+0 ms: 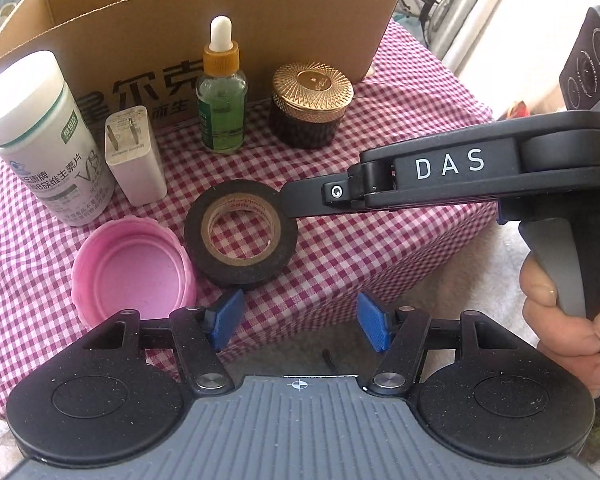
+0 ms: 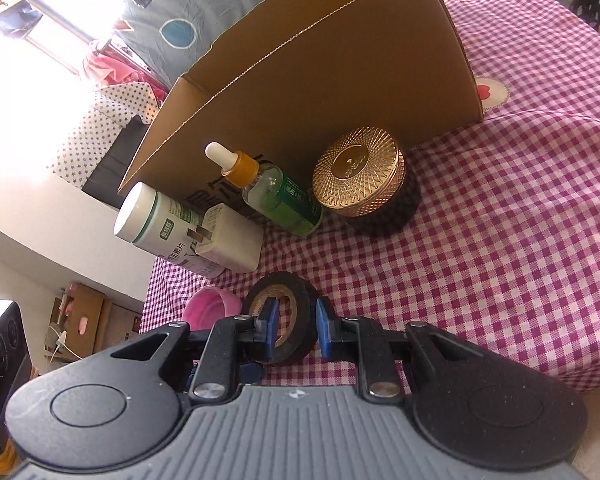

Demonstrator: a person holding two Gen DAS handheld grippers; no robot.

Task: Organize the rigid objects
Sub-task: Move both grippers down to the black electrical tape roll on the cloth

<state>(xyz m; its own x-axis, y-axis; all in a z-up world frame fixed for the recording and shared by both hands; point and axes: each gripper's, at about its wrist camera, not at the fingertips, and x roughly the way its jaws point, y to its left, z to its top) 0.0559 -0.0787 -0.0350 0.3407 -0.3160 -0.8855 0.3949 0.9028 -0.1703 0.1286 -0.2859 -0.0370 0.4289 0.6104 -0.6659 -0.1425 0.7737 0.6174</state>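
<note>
On the table's checked cloth (image 1: pixel 380 240), six loose things stand or lie in front of one open cardboard box (image 1: pixel 204 20), which sits toward the far edge. Going left to right in the left wrist view: one white vitamin bottle (image 1: pixel 40 136) stands upright nearest the left edge, with one white plug adapter (image 1: pixel 134 156) just beside it, prongs facing the camera. In front of these, near the front edge, lies one pink lid (image 1: pixel 128 272), hollow side up. Just beside the lid lies one roll of black tape (image 1: pixel 240 232), flat on the cloth. Behind the roll, close to the box wall, stands one green dropper bottle (image 1: pixel 220 96), and right of that one dark jar with a gold lid (image 1: pixel 312 104). The left gripper (image 1: pixel 300 320) hovers at the front edge with its two blue pads spread wide and nothing between them. The right gripper (image 2: pixel 294 328) reaches in from the right edge; in its own view one blue pad sits inside the roll's hole and the other outside the wall, so the tongs straddle the near wall of the tape (image 2: pixel 284 320), though I cannot tell whether they press it firmly. A hand (image 1: pixel 568 320) holds that tool's grey handle.
</note>
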